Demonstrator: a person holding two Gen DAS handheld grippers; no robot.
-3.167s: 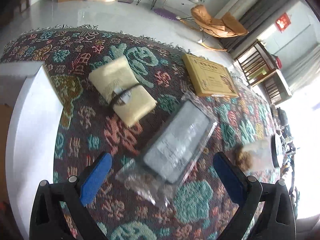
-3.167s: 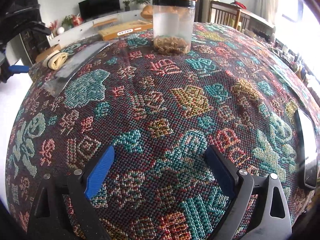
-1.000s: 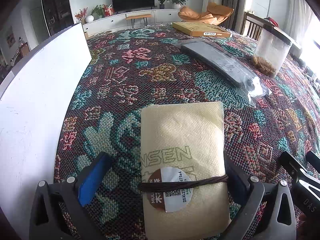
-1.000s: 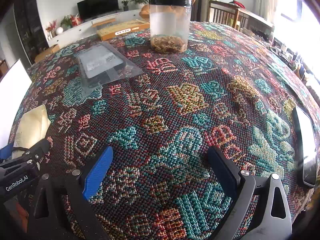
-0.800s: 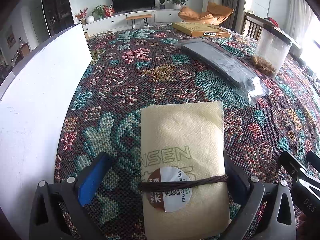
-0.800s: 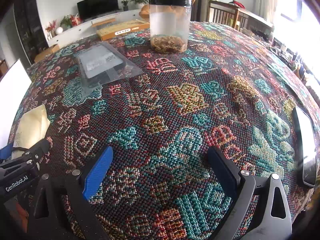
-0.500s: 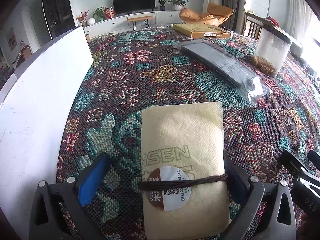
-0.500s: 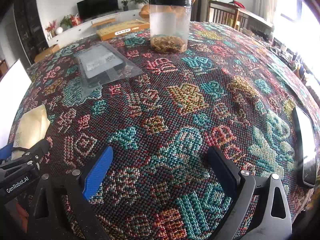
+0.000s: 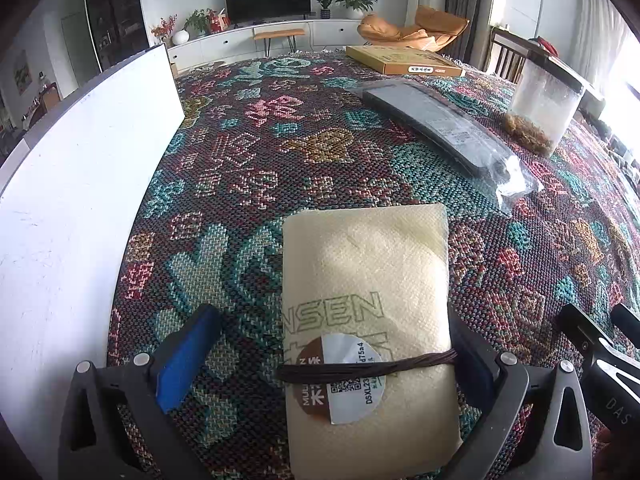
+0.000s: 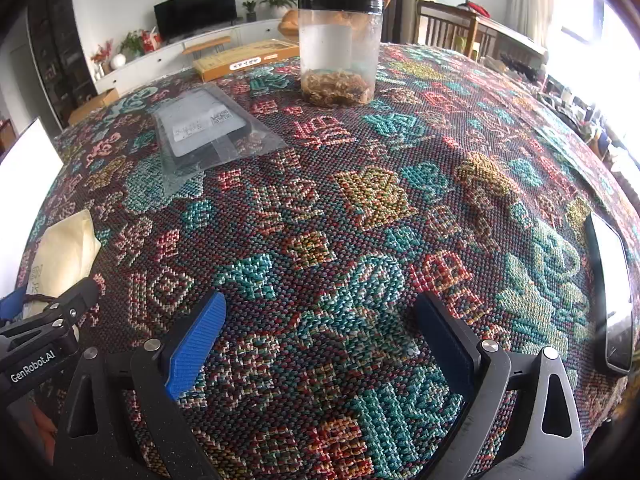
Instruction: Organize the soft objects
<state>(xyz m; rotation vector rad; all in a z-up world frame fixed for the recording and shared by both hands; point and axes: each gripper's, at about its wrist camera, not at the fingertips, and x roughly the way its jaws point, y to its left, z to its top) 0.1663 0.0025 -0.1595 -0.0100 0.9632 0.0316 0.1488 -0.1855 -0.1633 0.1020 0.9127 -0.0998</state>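
A folded pale yellow cloth (image 9: 364, 280) tied with a dark cord lies on the patterned tablecloth. My left gripper (image 9: 332, 356) is open with its fingers on either side of the cloth's near end; the right finger touches the cloth's edge, the left finger stands apart. The cloth's corner also shows in the right wrist view (image 10: 66, 248) at the far left. A dark flat item in a clear plastic bag (image 9: 444, 128) lies farther back, also in the right wrist view (image 10: 204, 128). My right gripper (image 10: 320, 332) is open and empty over bare tablecloth.
A white board (image 9: 72, 184) stands along the left edge. A clear jar (image 10: 340, 48) with brown bits stands at the back. A flat yellow box (image 9: 404, 62) lies at the far edge. A phone (image 10: 610, 292) lies at the right edge.
Since 3.2 s ago my left gripper has moved from the bagged item to straddle the yellow cloth. In the last second almost nothing has moved.
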